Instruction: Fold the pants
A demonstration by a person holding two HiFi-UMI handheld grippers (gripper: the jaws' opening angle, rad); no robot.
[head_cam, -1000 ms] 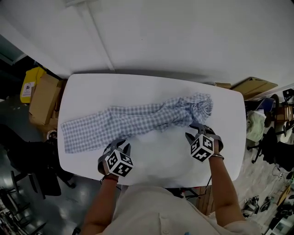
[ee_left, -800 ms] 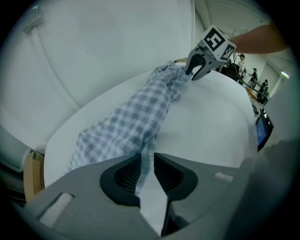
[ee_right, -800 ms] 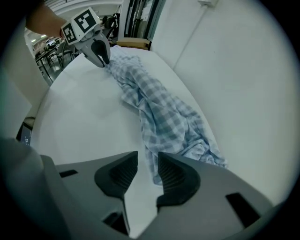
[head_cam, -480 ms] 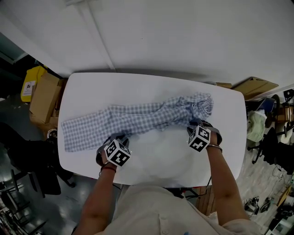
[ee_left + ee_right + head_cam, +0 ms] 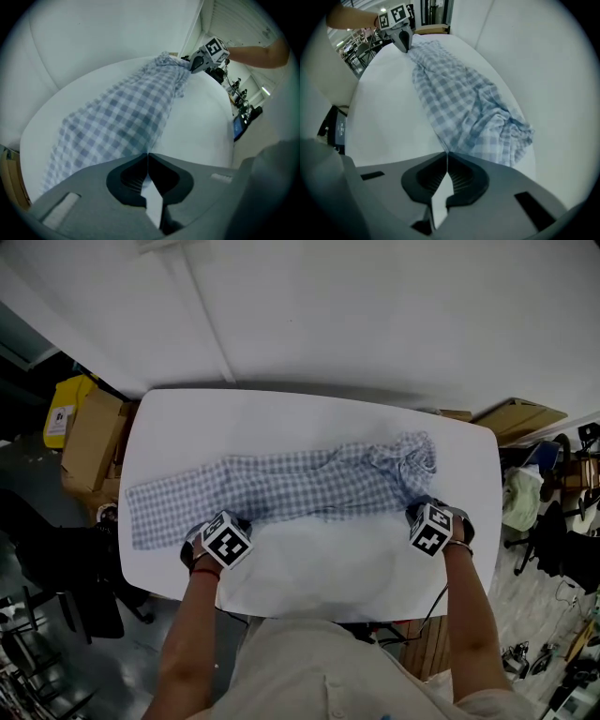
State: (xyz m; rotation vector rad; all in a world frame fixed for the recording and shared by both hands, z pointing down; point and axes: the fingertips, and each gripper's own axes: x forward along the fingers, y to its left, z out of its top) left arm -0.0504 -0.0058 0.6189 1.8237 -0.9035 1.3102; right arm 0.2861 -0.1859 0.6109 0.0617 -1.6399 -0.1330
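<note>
Both claws are pinching the near edge of the checked pants [image 5: 300, 486], which are lying on the white table [image 5: 319, 577].
The pants are lying lengthwise across the table, flatter toward the person's left and bunching into folds at the right end. The left gripper [image 5: 147, 154] is pointing steeply down at the near edge toward the left end; its jaws have just been closing and are now sitting fully together, with the cloth edge running right into the tips. The right gripper [image 5: 446, 153] is pointing straight down at the near edge below the bunched end; its jaws have also just been closing and are meeting on the cloth edge. Between the two claws the near edge is running almost straight.
</note>
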